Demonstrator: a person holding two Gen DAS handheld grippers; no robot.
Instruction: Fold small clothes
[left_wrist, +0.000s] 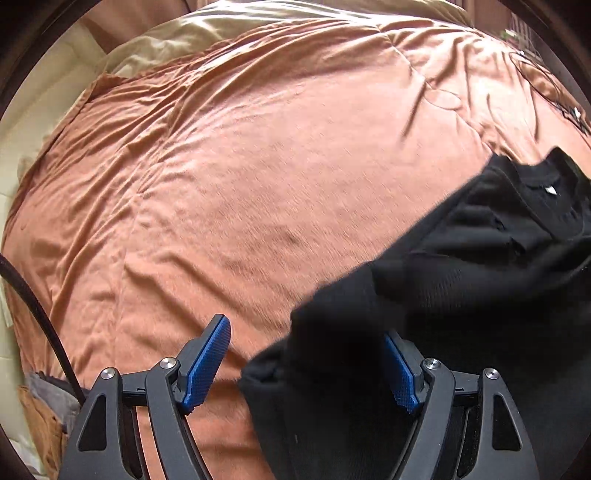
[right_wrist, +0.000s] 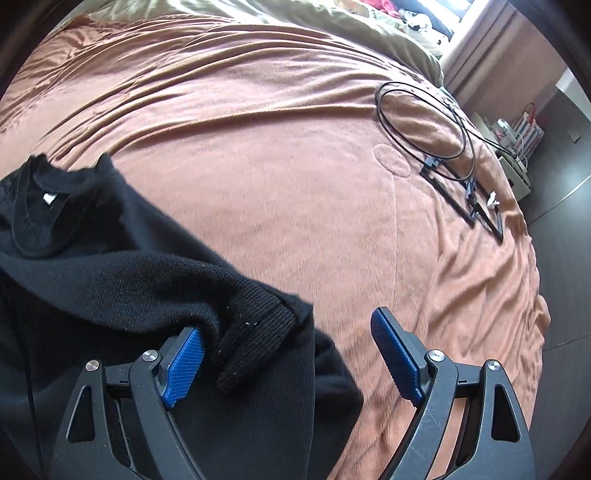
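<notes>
Blue-padded fingers (right_wrist: 184, 365) of the right gripper (right_wrist: 291, 363) stand spread wide. A ribbed cuff (right_wrist: 255, 332) of the black sweater (right_wrist: 110, 280) droops between them against the left pad, but nothing is pinched. The left gripper (left_wrist: 306, 365) is likewise spread; a black fold lies in front of its right-hand pad and across the gap, with no pinch evident.

The sweater lies on the orange bedspread (left_wrist: 258, 166), between the two grippers, its collar and white label (right_wrist: 48, 198) facing up at the far end. The body is rumpled and a sleeve appears drawn across it; no neat fold shows. Judged from this, folding is at an early stage: sleeves and body remain to be squared and doubled.

A black cable (right_wrist: 424, 125) and a dark frame lie well apart, towards the bed's far edge.
</notes>
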